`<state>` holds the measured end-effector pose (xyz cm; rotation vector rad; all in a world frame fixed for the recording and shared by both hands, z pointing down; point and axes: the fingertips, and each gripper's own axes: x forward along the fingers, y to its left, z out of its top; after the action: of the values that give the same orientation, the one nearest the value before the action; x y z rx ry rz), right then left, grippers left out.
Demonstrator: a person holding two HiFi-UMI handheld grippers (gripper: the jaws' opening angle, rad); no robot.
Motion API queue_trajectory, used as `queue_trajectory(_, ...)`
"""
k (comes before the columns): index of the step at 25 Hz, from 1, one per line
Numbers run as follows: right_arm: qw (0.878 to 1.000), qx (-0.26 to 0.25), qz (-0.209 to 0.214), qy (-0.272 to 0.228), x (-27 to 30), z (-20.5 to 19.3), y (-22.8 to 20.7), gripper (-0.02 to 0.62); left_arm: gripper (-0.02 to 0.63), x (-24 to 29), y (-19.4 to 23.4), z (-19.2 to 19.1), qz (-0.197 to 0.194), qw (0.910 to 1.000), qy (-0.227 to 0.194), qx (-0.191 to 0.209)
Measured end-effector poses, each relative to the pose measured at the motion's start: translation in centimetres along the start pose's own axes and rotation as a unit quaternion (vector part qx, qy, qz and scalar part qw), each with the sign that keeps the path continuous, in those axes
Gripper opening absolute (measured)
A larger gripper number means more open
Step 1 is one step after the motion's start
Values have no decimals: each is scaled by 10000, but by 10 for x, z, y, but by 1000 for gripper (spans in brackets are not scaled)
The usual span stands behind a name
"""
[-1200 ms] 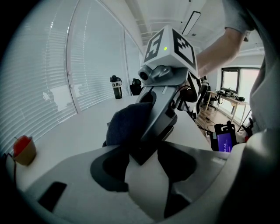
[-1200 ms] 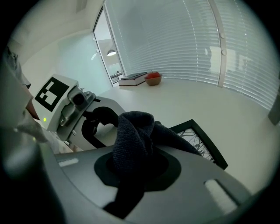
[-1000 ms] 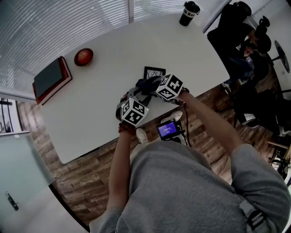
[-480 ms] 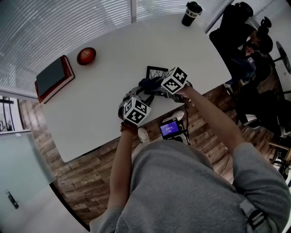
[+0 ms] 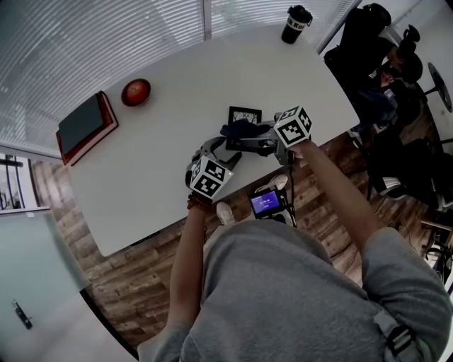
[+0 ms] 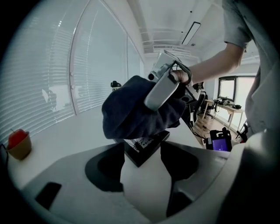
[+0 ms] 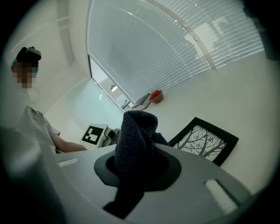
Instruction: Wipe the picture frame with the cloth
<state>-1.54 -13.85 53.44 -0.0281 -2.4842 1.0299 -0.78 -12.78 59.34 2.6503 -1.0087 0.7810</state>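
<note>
Since a second ago the right gripper has swung out along the near edge of the tabletop toward its right end, dragging the dark cloth with it, so more of the black picture frame shows; this reads as one wiping stroke just finished, with more passes likely needed. Its jaws are closed on a bunched fold of the cloth, which stands up between them and hides their tips. The frame, with its tree print, lies flat near the middle of the near edge, a little toward the right end. The left gripper waits at the frame's near corner, jaws apart with that corner between them; whether either jaw touches the frame cannot be told. Seen from the head view, cloth and right gripper cover the frame's near half, and the left gripper view loses its far part behind the hanging cloth, so contact between cloth and glass cannot be judged. A lidded cup stands at the far right corner, well apart
</note>
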Motion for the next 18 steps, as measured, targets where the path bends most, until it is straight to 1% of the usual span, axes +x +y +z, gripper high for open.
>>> queue_trajectory(4, 9978, -128, 44, -641, -19, 14, 26, 69, 272, -21, 13, 8, 273, 9977, -511, -362)
queue_trajectory(7, 9938, -342, -91, -1057, -33, 25, 42, 69, 276, -35, 19, 17, 487, 9947, -808, -399)
queue_trajectory(9, 9888, -468, -221, -1399, -42, 34, 53, 69, 276, -48, 23, 30, 613, 9914, -1065, -448)
queue_trajectory(12, 9775, -644, -493, -1945, -55, 47, 69, 69, 275, -71, 25, 55, 788, 9844, -1505, -460)
queue_trajectory(14, 9683, -855, -730, -2230, -63, 55, 78, 69, 273, -87, 28, 75, 896, 9788, -1794, -405)
queue_trajectory(18, 9453, -1384, -1216, -2691, -80, 70, 101, 69, 268, -113, 30, 116, 1140, 9656, -2319, -287)
